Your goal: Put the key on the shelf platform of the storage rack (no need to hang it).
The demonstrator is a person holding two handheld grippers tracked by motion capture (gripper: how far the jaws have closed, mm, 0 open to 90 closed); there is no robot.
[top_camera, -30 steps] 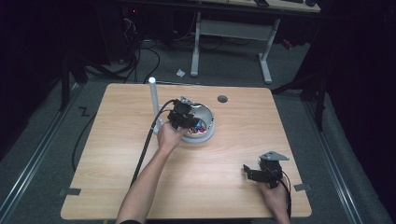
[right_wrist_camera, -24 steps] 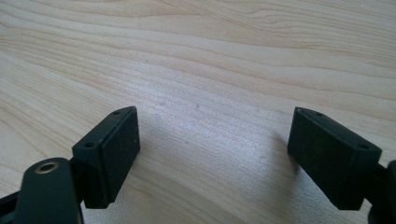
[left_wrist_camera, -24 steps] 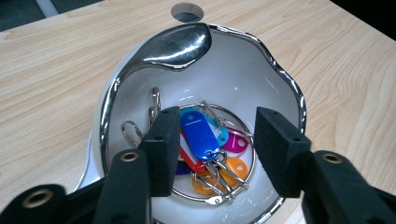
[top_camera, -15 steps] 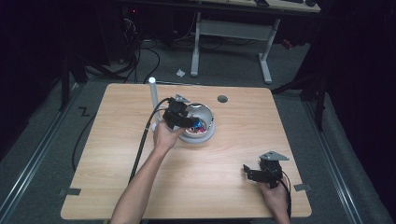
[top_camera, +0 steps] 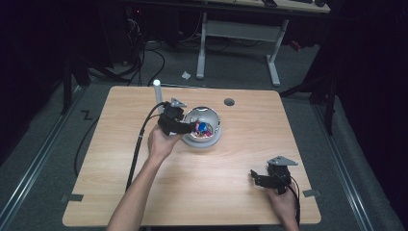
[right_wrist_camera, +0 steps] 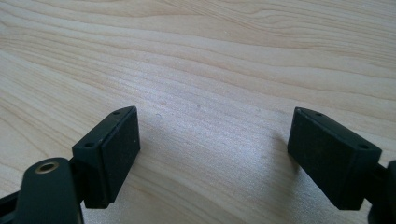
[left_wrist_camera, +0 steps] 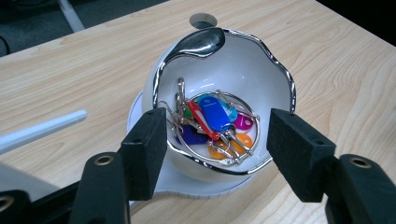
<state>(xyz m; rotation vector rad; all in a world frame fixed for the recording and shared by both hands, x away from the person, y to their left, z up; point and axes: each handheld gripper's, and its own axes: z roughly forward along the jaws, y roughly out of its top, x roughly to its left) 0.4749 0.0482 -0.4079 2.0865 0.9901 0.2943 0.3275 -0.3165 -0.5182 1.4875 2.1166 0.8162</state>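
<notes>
Dark floor with cables and the legs of another desk surrounds the light wooden tabletop (top_camera: 120,192), which has a small round hole (top_camera: 229,102) near its far edge. Near the middle of the tabletop stands a white bowl (left_wrist_camera: 243,60) with a wavy silver rim, on a white saucer (left_wrist_camera: 140,105). Inside the bowl lies a bunch of keys (left_wrist_camera: 212,123) on wire rings, with blue, red, pink, orange and green tags. The left hand-held gripper (top_camera: 185,126) hangs at the near left side of the bowl. Its jaws have just been opening and stand wide apart now, one on each side of the bowl's near rim, and nothing is gripped between them; the keys rest free in the bowl. A white stick (top_camera: 157,94) stands upright just behind this gripper. The right hand-held gripper (top_camera: 257,179) is well apart from the bowl, low over the near right corner of the tabletop, with its jaws wide open and only bare wood between them.
</notes>
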